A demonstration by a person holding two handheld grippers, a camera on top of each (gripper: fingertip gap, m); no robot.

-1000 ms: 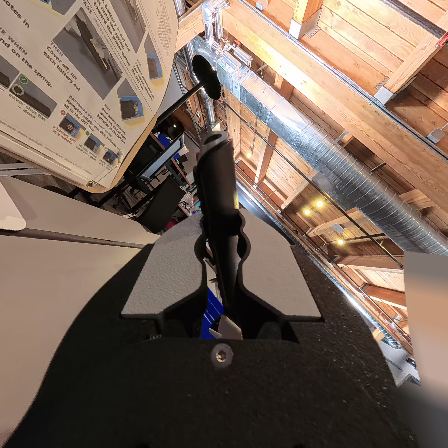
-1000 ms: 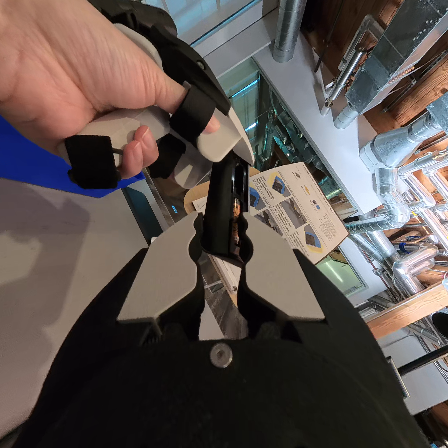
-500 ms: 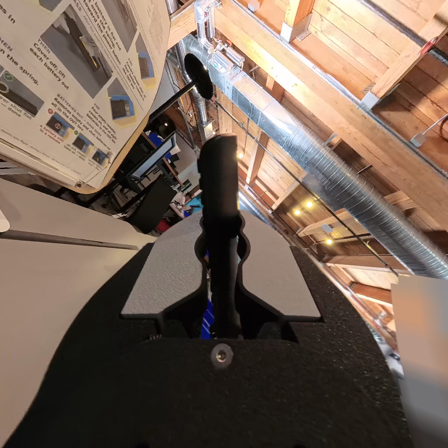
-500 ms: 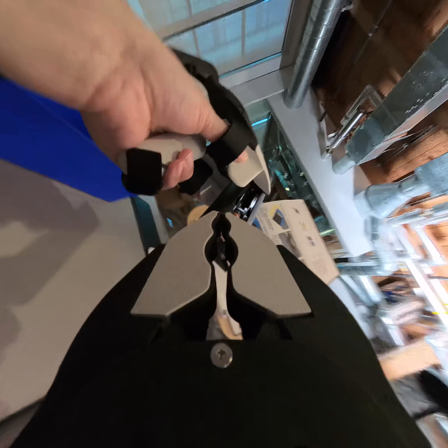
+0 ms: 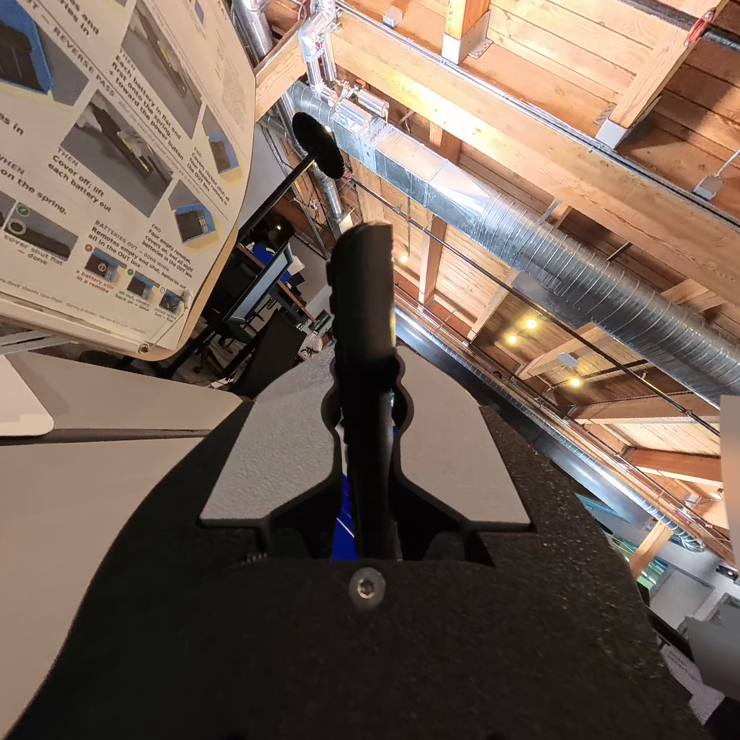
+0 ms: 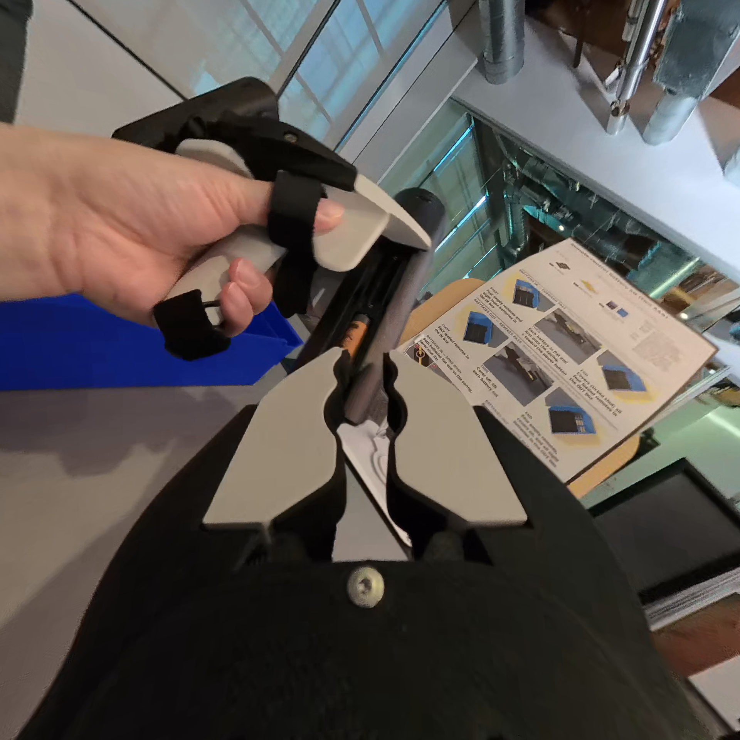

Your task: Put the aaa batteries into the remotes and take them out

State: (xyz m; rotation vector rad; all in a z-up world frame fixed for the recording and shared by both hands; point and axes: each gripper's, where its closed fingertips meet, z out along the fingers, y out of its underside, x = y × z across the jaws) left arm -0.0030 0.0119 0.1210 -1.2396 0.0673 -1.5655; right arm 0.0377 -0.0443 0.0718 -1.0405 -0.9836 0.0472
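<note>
My left gripper [image 5: 366,384] is shut on a black remote [image 5: 362,304] and holds it upright in the air, pointing at the ceiling. The right wrist view shows the same remote [image 6: 400,304] with its battery compartment open. One orange and black AAA battery [image 6: 354,336] lies in it. A hand holds the left gripper, whose grey finger [image 6: 372,224] clamps the remote's upper part. My right gripper [image 6: 362,376] is at the remote's lower end. Its jaws stand a little apart around the remote's edge, just below the battery.
A blue bin [image 6: 120,344] stands on the grey table [image 6: 80,480] behind the hand. A printed instruction sheet on a wooden board [image 6: 560,352] stands at the right, and it also shows in the left wrist view [image 5: 100,160]. A white sheet [image 6: 368,452] lies under my right gripper.
My right gripper left the remote's end, nearly closed in the air, then came back to it with its jaws partly open. My left gripper kept hold of the remote.
</note>
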